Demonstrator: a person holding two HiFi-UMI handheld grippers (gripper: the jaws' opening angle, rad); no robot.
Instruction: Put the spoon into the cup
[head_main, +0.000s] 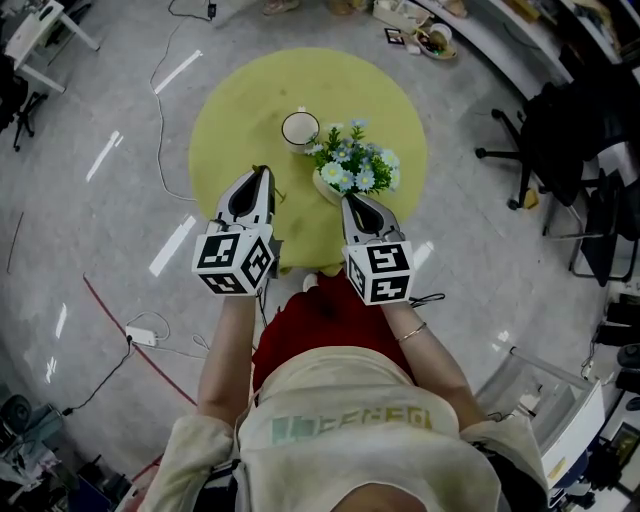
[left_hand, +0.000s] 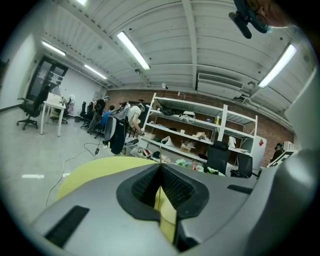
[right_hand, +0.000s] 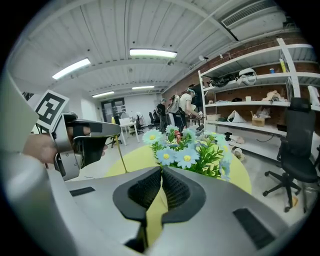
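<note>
Person at a round yellow desk (head_main: 240, 110), spoon (right_hand: 120, 146) gripped on the left, cup (head_main: 300, 128) ahead

The left tongs (head_main: 262, 172) are closed on the thin gold spoon, which stands roughly upright in the pinch and sticks out above and below the jaws. The right tongs (head_main: 350, 200) are closed with nothing between them. Both pairs reach over the near part of the desk, side by side and apart. The white cup stands upright near the middle of the desk, beyond the left tongs and clear of the spoon. Just right of the cup, ahead of the right tongs, sits a bunch of pale blue and white flowers (head_main: 352, 165)
</note>
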